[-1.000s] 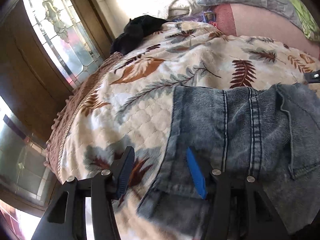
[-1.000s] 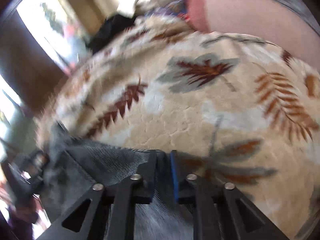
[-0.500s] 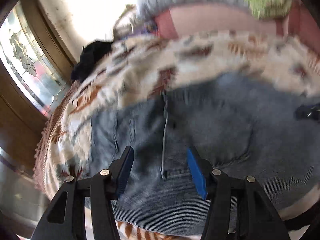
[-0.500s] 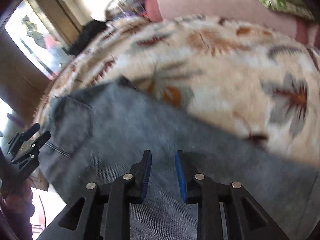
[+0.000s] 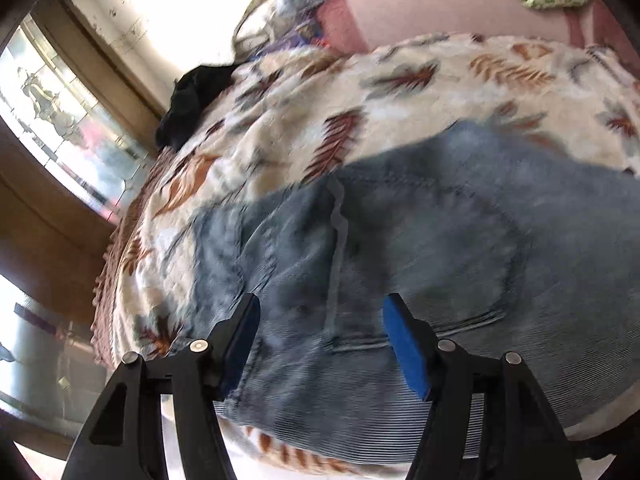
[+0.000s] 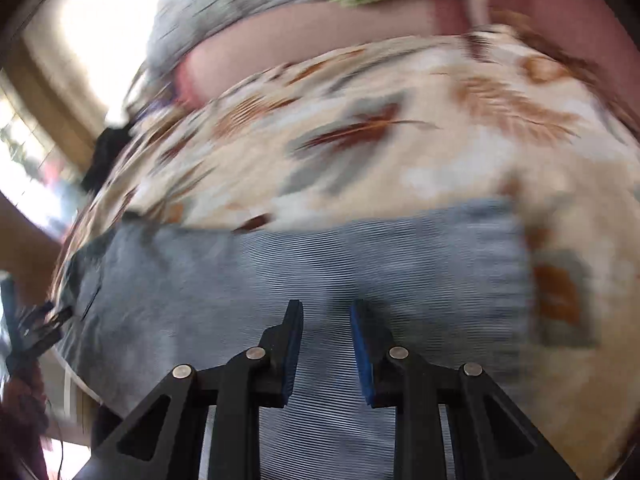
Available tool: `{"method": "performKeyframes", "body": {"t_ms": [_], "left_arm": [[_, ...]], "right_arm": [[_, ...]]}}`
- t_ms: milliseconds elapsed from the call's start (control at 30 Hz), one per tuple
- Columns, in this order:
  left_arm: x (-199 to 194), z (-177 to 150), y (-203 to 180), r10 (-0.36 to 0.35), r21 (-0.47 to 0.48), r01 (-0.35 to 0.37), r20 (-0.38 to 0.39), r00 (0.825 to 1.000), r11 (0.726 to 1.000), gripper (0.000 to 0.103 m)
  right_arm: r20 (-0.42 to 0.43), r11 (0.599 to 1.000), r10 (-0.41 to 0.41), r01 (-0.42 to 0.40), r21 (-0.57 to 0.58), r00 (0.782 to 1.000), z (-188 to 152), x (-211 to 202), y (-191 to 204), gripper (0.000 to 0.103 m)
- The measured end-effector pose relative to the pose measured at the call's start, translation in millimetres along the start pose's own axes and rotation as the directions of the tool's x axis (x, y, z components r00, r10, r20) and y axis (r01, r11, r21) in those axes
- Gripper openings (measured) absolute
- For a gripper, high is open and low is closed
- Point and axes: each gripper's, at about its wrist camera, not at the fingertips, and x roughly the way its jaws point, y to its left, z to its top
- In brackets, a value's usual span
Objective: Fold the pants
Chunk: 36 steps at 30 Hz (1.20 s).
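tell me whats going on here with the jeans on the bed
A person with a handheld gripper in each hand is folding blue jeans on a leaf-print bedspread. Both the left gripper and the right gripper are open above the denim, gripping nothing. The jeans lie in a compact shape, so the fold looks partly done.

**Blue-grey jeans spread on the bed**

The pants (image 5: 420, 240) are faded blue-grey denim, lying flat across the near part of a leaf-patterned quilt (image 5: 320, 112) on the bed; in the left wrist view a vertical seam runs down the middle, with the curved stitching of 1 pocket to its right; the nearest cloth shows a fine ribbed weave; in the right wrist view the fabric (image 6: 320, 264) forms a broad band ending in a straight edge at right; both views are blurred.
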Motion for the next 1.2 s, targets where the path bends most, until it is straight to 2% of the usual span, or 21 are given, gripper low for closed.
{"method": "performKeyframes", "body": {"t_ms": [67,167,300,433,500,600,667,767,867,933,1033,1100,1200], "left_arm": [[-13.4,6.6,-14.7,-0.031,0.011,0.031,0.026,0.999,0.999,0.066],[-29.6,14.4,-44.2,-0.087,0.049,0.085,0.050,0.995,0.995,0.066],[-43.2,14.0,-91.9,-0.153,0.113,0.146,0.055,0.987,0.983,0.066],[-49.8,5.2,-136.3,-0.189,0.201,0.179,0.032,0.981,0.963,0.066],[-44.4,-2.1,-154.6,-0.174,0.260,0.169,-0.004,0.985,0.951,0.066],[-42.0,-5.7,-160.3,-0.164,0.301,0.156,0.001,0.986,0.941,0.066],[-41.1,-4.1,-155.5,-0.167,0.308,0.165,-0.018,0.986,0.937,0.068],[-40.2,-0.8,-144.6,-0.171,0.267,0.177,-0.046,0.984,0.947,0.068],[-44.5,-0.2,-138.8,-0.183,0.231,0.188,-0.044,0.982,0.954,0.068],[-52.5,2.3,-138.6,-0.223,0.219,0.224,-0.030,0.974,0.950,0.068],[-66.6,7.8,-147.2,-0.283,0.207,0.276,0.003,0.959,0.938,0.068],[-77.4,11.7,-160.8,-0.331,0.207,0.320,0.020,0.943,0.924,0.068],[-92.8,12.0,-189.1,-0.399,0.251,0.377,0.041,0.916,0.892,0.068]], "right_arm": [[0.022,0.997,0.067,-0.068,0.048,0.998,1.3,-9.3,-19.1,0.027],[0.061,0.999,0.004,-0.006,0.035,0.998,-5.6,-24.5,-32.9,0.027],[0.097,0.998,0.055,-0.059,0.033,0.994,-13.9,-48.0,-36.8,0.027],[0.064,0.996,0.087,-0.086,-0.017,0.994,-33.4,-59.0,-26.9,0.027],[0.032,0.998,0.046,-0.044,-0.043,0.998,-50.7,-62.0,-19.7,0.027],[-0.021,0.999,-0.006,0.005,-0.050,1.000,-70.9,-59.2,-16.5,0.028],[-0.020,0.999,0.004,-0.004,-0.038,1.000,-77.1,-65.2,-19.8,0.028],[-0.031,0.999,0.033,-0.034,-0.004,0.999,-80.0,-69.2,-27.7,0.028],[-0.043,0.998,0.055,-0.054,0.023,0.998,-79.1,-70.6,-32.2,0.028],[-0.042,0.998,0.058,-0.057,0.027,0.997,-76.4,-73.4,-31.3,0.027],[0.019,0.995,0.082,-0.083,0.046,0.996,-64.3,-79.8,-29.0,0.028],[0.066,0.993,0.099,-0.102,0.052,0.993,-50.6,-82.0,-26.6,0.028],[0.092,0.991,0.111,-0.117,0.063,0.990,-28.1,-74.3,-25.4,0.028]]}}
